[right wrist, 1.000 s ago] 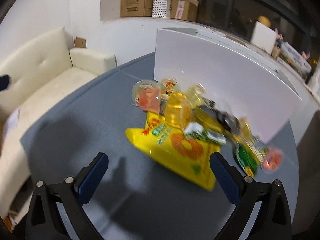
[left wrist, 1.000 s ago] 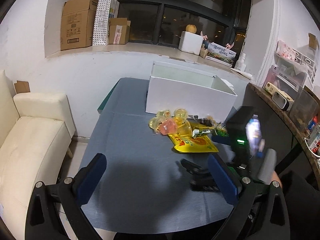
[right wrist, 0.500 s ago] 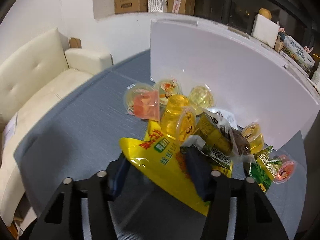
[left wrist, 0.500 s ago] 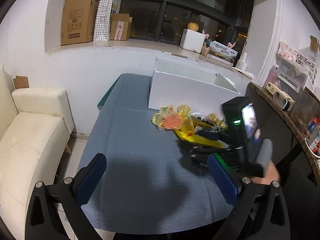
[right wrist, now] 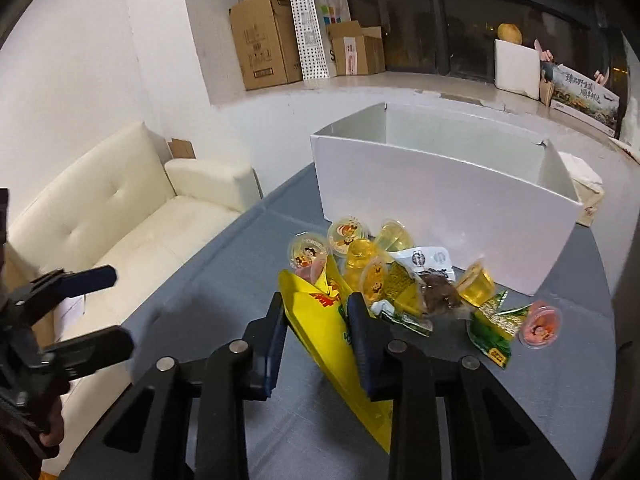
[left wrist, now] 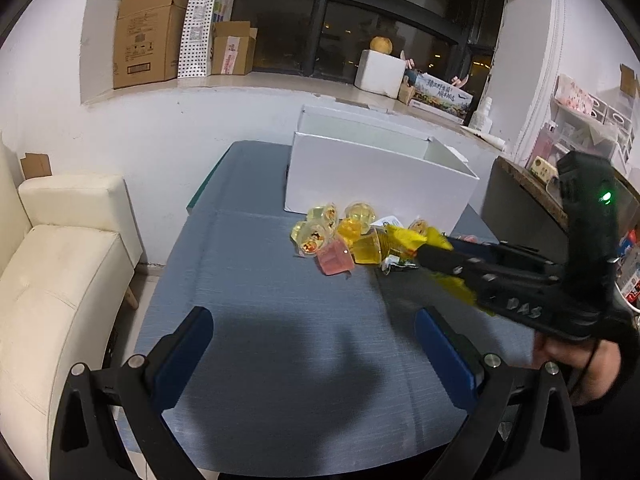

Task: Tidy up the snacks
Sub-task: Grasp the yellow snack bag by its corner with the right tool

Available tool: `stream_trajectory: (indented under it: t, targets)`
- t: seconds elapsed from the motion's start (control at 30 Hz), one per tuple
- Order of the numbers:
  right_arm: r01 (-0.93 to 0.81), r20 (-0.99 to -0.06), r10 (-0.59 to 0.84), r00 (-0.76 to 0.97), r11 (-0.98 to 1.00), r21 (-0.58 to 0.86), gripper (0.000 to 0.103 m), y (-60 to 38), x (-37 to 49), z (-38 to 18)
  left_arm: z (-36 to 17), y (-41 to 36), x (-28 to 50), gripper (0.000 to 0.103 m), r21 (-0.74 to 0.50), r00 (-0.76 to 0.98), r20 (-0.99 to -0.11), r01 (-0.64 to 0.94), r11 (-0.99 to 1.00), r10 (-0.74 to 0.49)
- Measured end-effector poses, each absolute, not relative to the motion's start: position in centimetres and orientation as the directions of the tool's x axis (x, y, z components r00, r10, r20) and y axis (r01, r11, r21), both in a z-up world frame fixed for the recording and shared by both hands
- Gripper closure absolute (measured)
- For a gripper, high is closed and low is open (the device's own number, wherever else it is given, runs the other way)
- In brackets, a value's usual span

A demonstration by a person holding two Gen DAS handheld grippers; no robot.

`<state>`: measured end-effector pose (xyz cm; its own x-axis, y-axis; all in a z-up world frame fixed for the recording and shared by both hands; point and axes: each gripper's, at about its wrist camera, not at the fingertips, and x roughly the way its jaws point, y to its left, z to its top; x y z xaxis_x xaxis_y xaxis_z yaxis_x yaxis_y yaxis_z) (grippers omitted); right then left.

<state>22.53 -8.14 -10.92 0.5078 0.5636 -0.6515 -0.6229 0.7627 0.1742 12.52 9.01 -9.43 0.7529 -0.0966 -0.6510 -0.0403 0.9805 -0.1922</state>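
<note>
A: R gripper (right wrist: pixel 316 320)?
B: Jaws closing on the crinkly yellow plastic snack bag (right wrist: pixel 320 320), pads pressing both faces, bag tilted up off the blue-grey cloth table (right wrist: pixel 224 304).
A: L gripper (left wrist: pixel 316 344)?
B: Wide apart, nothing in it, over table's near edge.
A: Rest?
B: Clear jelly cups (right wrist: pixel 348 234) piled mid-table; open white cardboard box (right wrist: pixel 440 204) at far edge.
</note>
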Motion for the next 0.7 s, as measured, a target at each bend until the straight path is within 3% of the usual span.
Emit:
stream_trajectory:
  t: [0.53, 0.6, 0.7]
  targets:
    - [-0.519, -0.563, 0.593, 0.576, 0.797, 0.309, 0.071, -17.5, 18.7, -9.0, -14.5, 4.6, 25.6, 0.001, -0.072, 0.676, -0.737, -0.042, 0.996, -0.025]
    - [-0.507, -0.558, 0.588, 0.586, 0.803, 0.313, 0.071, -18.5, 18.5, -9.0, -15.3, 4.9, 26.6, 0.005, -0.099, 0.659, -0.752, -0.077, 0.992, -0.025]
    - [-0.495, -0.556, 0.583, 0.592, 0.808, 0.319, 0.071, -19.5, 18.4, -9.0, -16.5, 5.3, 27.8, 0.027, -0.111, 0.633, -0.774, -0.108, 0.988, -0.018]
